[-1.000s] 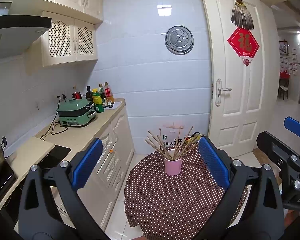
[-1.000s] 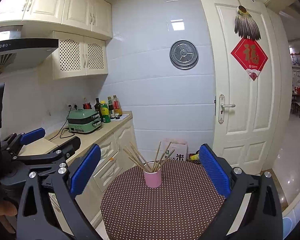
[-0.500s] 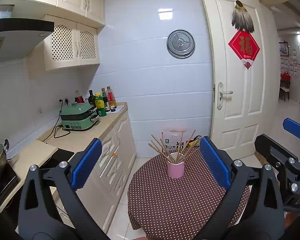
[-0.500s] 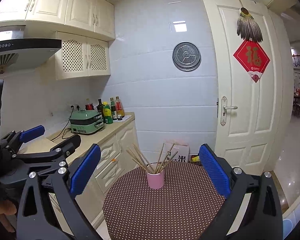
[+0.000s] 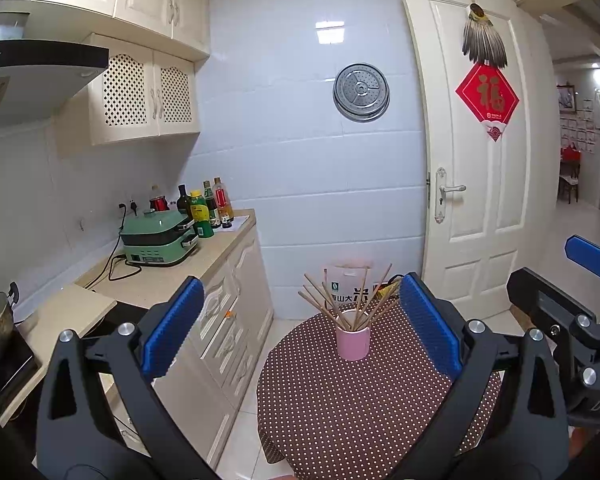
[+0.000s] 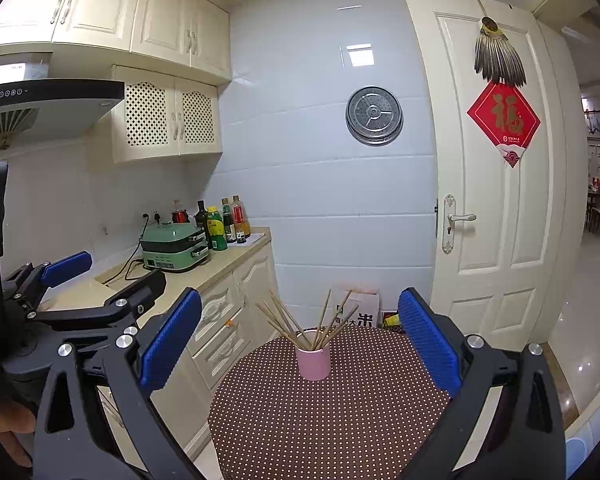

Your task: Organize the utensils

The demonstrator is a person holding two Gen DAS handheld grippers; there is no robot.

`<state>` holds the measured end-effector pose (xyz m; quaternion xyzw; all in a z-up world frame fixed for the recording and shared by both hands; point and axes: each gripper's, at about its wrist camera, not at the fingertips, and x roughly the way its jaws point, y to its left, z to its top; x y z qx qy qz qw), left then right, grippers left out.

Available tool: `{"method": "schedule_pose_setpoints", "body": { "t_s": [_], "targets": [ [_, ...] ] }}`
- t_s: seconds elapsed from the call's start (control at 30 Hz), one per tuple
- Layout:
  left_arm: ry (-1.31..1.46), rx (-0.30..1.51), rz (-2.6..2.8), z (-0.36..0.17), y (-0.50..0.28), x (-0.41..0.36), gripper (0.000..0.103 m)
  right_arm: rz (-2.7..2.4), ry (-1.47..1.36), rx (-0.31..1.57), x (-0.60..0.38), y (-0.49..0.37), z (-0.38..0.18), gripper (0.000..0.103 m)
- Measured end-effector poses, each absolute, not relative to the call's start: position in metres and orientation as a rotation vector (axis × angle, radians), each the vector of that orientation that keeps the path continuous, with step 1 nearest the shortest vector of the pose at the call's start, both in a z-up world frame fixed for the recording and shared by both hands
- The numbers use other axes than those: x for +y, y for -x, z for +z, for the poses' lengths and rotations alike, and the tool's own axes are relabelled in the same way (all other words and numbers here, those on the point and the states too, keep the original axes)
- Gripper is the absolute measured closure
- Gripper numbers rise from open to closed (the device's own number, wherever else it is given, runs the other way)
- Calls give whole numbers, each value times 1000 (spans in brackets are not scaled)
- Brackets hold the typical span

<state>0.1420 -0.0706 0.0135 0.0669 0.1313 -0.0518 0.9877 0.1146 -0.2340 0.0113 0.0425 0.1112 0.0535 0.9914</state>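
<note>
Chopsticks [image 5: 350, 300] stand splayed in a pink cup [image 5: 353, 340] mid-table [image 5: 340, 420], so they look gathered already. Both the left gripper [image 5: 300, 332] and the right gripper [image 6: 300, 340] gape empty, well short of the cup; I judge little remains beyond tidying.

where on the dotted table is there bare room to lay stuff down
The polka-dot tablecloth is bare all around the pink cup, widest on the near side toward the grippers. Crowded only above the cup, where the chopsticks fan out. The counter end by the bottles and green cooker is busier.
</note>
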Motion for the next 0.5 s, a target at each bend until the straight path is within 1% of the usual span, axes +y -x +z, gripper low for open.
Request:
{"method": "schedule_pose_setpoints", "body": {
  "t_s": [0.5],
  "targets": [
    [-134,243,-104,16,-144,-69,7,111,-92,224,-231,-116,10,8]
  ]
}}
